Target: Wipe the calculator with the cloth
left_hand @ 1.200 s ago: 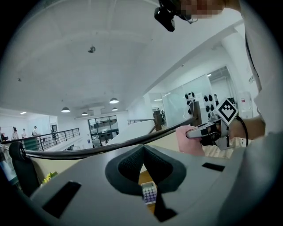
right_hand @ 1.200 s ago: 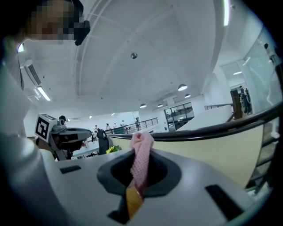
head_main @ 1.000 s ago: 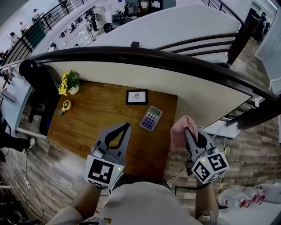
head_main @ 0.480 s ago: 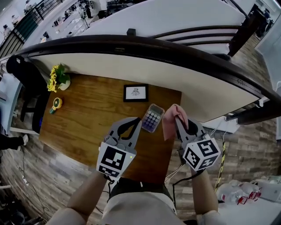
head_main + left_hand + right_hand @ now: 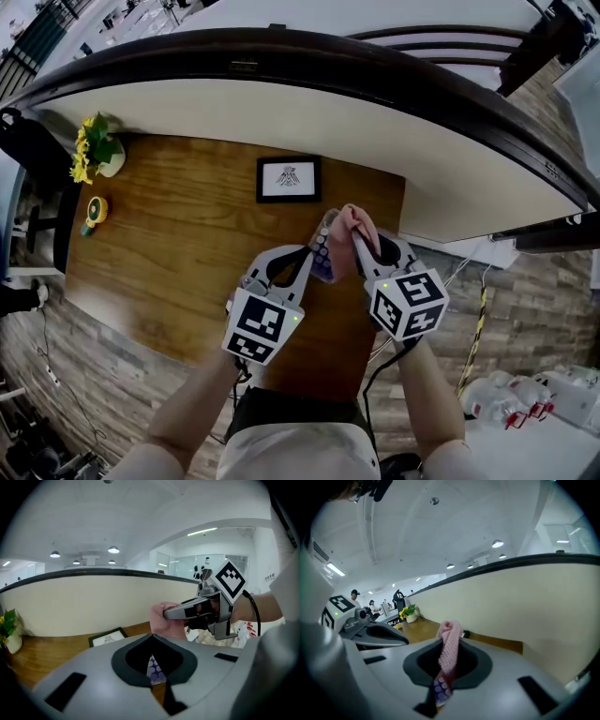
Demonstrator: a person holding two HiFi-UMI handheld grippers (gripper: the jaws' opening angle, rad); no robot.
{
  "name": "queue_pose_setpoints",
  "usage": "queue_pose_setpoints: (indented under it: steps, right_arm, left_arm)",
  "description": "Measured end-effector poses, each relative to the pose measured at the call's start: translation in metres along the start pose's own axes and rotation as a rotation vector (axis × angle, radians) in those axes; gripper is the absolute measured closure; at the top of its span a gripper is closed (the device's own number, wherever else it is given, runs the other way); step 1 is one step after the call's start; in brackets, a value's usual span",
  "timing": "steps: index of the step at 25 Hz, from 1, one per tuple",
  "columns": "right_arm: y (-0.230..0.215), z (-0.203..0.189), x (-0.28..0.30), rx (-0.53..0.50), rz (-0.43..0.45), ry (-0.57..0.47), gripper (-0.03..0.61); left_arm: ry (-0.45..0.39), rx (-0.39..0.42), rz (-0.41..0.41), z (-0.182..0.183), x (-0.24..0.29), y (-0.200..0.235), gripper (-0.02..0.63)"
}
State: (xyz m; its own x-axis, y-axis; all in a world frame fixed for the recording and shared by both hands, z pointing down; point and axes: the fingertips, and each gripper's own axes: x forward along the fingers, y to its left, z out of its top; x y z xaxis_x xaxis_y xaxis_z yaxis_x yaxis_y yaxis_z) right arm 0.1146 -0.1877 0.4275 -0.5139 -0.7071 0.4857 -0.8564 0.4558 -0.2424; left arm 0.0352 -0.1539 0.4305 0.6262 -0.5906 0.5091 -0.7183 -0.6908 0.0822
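Observation:
The lilac-keyed calculator (image 5: 322,257) lies on the wooden desk (image 5: 187,244) near its right end, mostly covered by the two grippers. My right gripper (image 5: 355,237) is shut on a pink knitted cloth (image 5: 352,220), which hangs over the calculator's right edge. In the right gripper view the cloth (image 5: 450,644) sticks up between the jaws and the calculator (image 5: 440,689) shows below it. My left gripper (image 5: 307,251) is shut with nothing in it, its tip at the calculator's left side. Through its jaw opening the calculator (image 5: 153,671) is visible, with the cloth (image 5: 161,620) beyond.
A black-framed picture (image 5: 289,179) stands just behind the calculator. A vase of yellow flowers (image 5: 92,155) and a small yellow-green object (image 5: 94,211) are at the desk's far left. A curved cream partition (image 5: 281,103) runs behind the desk, whose right edge is close by.
Both grippers have moved forward and closed in on the calculator. The cloth, earlier held off to the right of the desk, now hangs over the calculator.

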Motion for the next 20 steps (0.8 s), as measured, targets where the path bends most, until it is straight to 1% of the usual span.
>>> queue_pose_setpoints:
  steps: [3, 7, 13, 15, 20]
  right_arm:
    - [-0.006, -0.025, 0.021, 0.011, -0.002, 0.036, 0.548]
    - [-0.013, -0.053, 0.043, 0.003, 0.018, 0.086, 0.548]
    - [-0.009, -0.076, 0.069, -0.041, 0.020, 0.127, 0.548]
    - [-0.005, -0.081, 0.076, -0.066, 0.019, 0.140, 0.548]
    - [0.003, -0.096, 0.089, -0.161, 0.016, 0.205, 0.548]
  left_arm:
    - [0.036, -0.024, -0.021, -0.027, 0.021, 0.001, 0.611]
    - [0.071, -0.044, -0.041, -0.058, 0.045, 0.003, 0.611]
    - [0.139, -0.059, -0.069, -0.101, 0.066, 0.000, 0.611]
    - [0.139, -0.072, -0.071, -0.107, 0.068, -0.001, 0.611]
    - [0.096, -0.128, -0.041, -0.109, 0.069, 0.000, 0.611]
